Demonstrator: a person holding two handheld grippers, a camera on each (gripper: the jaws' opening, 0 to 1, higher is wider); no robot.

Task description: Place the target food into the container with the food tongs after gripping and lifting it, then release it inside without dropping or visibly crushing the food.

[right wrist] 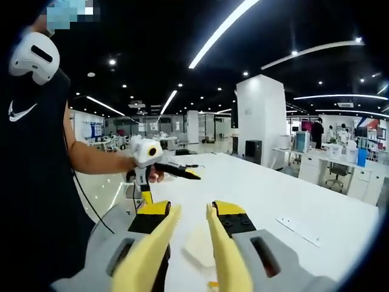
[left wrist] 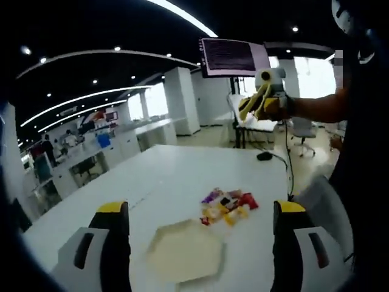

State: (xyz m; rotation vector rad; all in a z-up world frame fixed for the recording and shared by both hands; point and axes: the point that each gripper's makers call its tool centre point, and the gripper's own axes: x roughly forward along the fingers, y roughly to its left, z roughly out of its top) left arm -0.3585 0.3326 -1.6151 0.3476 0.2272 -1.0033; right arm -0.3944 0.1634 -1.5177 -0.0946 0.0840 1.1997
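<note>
Spreading wide across both views, a long white surface point(left wrist: 182, 170) in an open-plan office under curved ceiling light strips. Lying near the surface's near edge in the left gripper view, a pale hexagonal tray point(left wrist: 185, 252), with a small heap of wrapped snacks point(left wrist: 228, 207) in red, yellow and purple just beyond its far corner, apart from it. Framing the tray, the left gripper point(left wrist: 200, 243) with jaws wide apart and holding nothing. Raised above the surface's far right side, the right gripper point(left wrist: 258, 100) carrying yellow food tongs point(left wrist: 249, 106). Seen in the right gripper view, the same tongs clamped in the right gripper's jaws, the two yellow arms narrowly apart with nothing between them. Standing behind: white desks, pillars, office chairs, a dark monitor point(left wrist: 234, 58).
</note>
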